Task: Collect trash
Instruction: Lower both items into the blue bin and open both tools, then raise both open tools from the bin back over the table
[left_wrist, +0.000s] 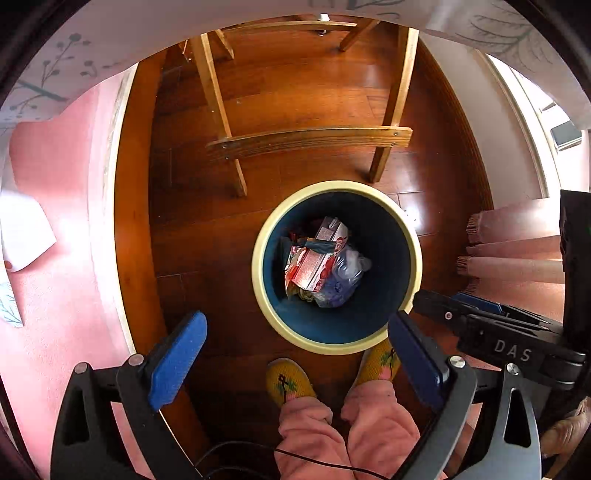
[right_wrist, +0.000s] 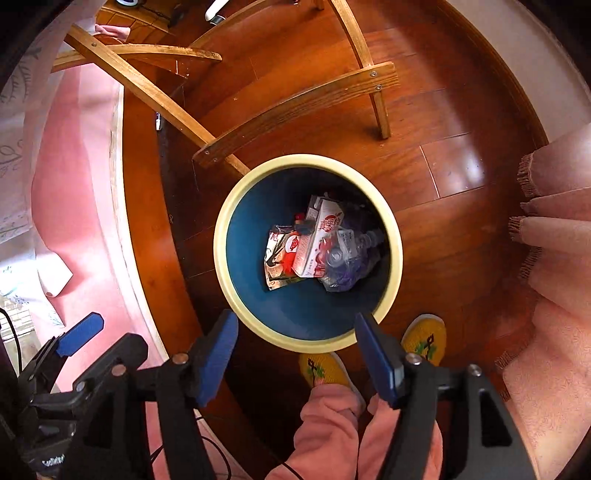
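Currently | both claws, left gripper (left_wrist: 295, 354) and right gripper (right_wrist: 295, 354), apart, empty | trash (right_wrist: 317, 245) in bin (right_wrist: 221, 240): carton, crumpled bottle, wrappers | likely light, crushable; bin stiff, grip rim

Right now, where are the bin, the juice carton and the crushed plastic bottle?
bin (left_wrist: 258, 258), left wrist view, cream rim at its left side.
juice carton (right_wrist: 319, 243), right wrist view, middle of its white face.
crushed plastic bottle (right_wrist: 351, 254), right wrist view, its clear body.
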